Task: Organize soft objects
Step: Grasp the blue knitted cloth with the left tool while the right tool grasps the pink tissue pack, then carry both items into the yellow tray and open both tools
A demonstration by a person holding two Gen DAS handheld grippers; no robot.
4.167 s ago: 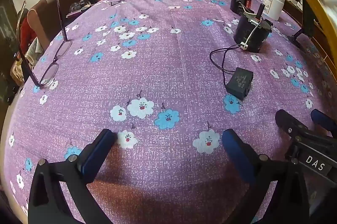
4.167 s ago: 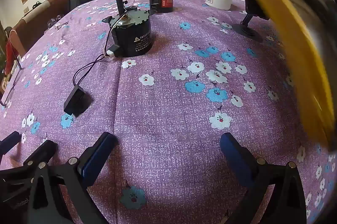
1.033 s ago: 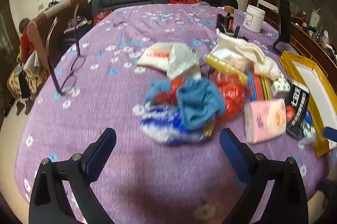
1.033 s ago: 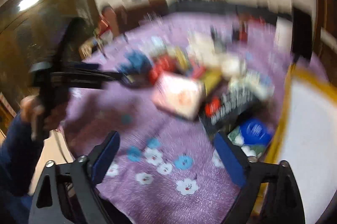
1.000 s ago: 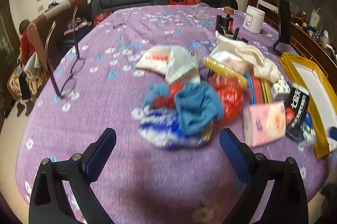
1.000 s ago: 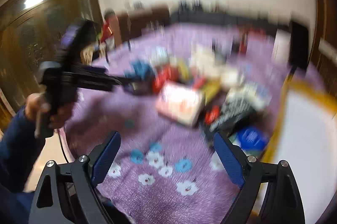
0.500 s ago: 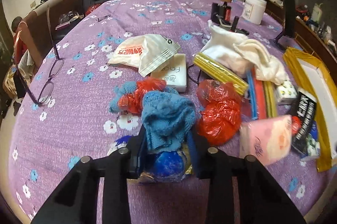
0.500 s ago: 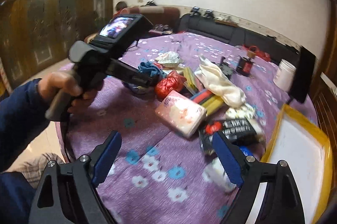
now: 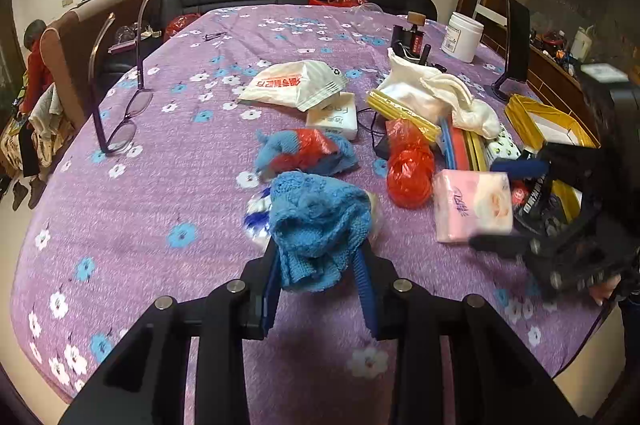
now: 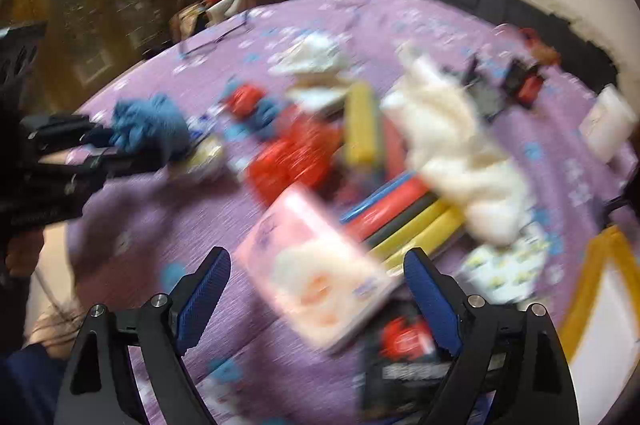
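My left gripper is shut on a blue knitted cloth, held just above the purple flowered tablecloth; it shows at the left of the right wrist view. My right gripper is open, its jaws straddling a pink tissue pack, also seen in the left wrist view. More soft things lie in a pile: a blue and red cloth, a red plastic bag, a white cloth.
A white bag, a white soap pack, coloured foam sticks and a black packet lie around the pile. A yellow-rimmed box stands at the right edge. Glasses stand at the left.
My left gripper has lifted the blue cloth slightly off the pile. My right gripper has swung down toward the pink tissue pack; its view is blurred by motion.
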